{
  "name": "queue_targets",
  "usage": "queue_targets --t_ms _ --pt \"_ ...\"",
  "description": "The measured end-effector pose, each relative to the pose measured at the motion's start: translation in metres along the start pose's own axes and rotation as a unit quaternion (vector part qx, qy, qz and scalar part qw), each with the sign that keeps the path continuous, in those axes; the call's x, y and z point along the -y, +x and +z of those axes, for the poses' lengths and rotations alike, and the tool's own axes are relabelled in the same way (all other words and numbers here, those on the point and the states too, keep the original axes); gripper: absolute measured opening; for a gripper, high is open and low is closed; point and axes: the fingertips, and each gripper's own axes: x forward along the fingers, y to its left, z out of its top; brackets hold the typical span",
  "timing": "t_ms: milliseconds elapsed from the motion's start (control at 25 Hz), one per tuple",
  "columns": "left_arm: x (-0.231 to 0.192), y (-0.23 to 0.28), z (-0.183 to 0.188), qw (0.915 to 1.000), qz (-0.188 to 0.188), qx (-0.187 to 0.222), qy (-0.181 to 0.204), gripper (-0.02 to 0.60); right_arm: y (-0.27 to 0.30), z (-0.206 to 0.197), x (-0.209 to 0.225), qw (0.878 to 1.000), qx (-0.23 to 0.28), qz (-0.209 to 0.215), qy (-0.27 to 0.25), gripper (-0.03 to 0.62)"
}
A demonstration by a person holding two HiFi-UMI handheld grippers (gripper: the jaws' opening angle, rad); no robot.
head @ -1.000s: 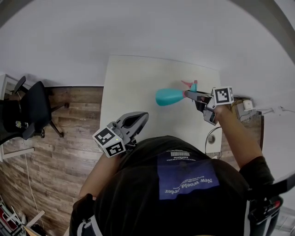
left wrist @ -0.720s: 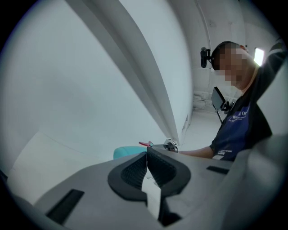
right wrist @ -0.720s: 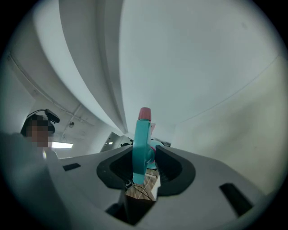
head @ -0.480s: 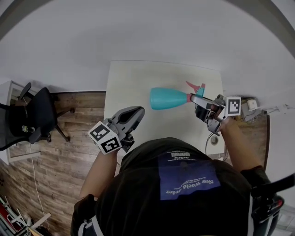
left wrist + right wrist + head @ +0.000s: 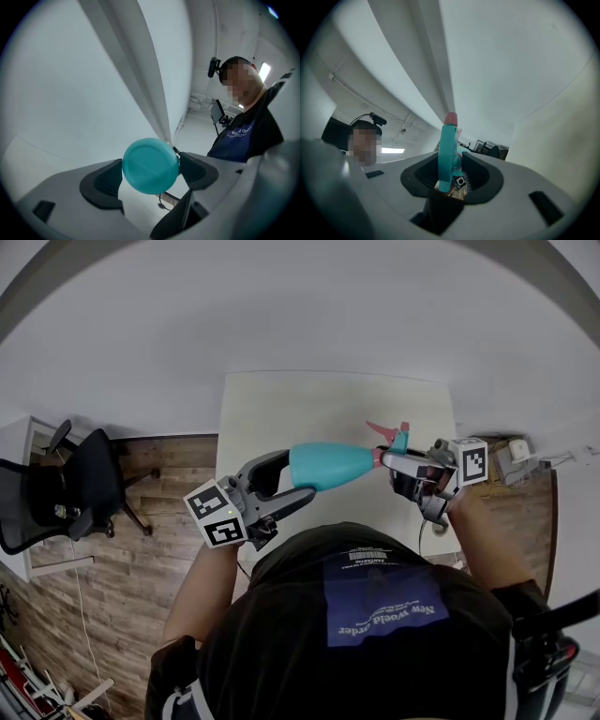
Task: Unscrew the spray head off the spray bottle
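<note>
Progress: spray head (image 5: 394,437) looks fully on, unscrewing all to do | spray bottle (image 5: 328,465) level in mid-air, frame centre, above tabletop (image 5: 281,409) | right gripper (image 5: 394,461) clamped on head | left gripper (image 5: 298,475) jaws just opening wide, bottle base between the 2, ungripped

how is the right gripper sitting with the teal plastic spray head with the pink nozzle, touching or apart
Touching. The right gripper view shows the right gripper with its jaws closed on the teal spray head, which is clamped between them.
</note>
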Motion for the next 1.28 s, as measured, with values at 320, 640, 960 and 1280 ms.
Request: queue_targets --t_ms 320,640,960,1280 --pt "0.005 0.006 0.019 0.9996 -0.019 0.0 0.019 0.388 0.011 0.002 -0.015 1.0 -0.008 0.021 -0.013 0.121" --pt "0.01 0.008 0.032 0.9989 -0.016 -0.011 0.042 0.388 0.018 -0.002 -0.018 0.997 -0.051 -0.011 -0.052 0.121" --pt "0.011 0.011 0.035 0.9984 -0.016 -0.011 0.052 0.388 0.018 -0.011 -0.014 0.994 -0.086 -0.023 -0.061 0.121" --pt "0.022 0.009 0.021 0.9932 -0.046 -0.071 0.081 0.388 0.015 -0.027 -0.024 0.979 -0.15 -0.025 -0.133 0.121"
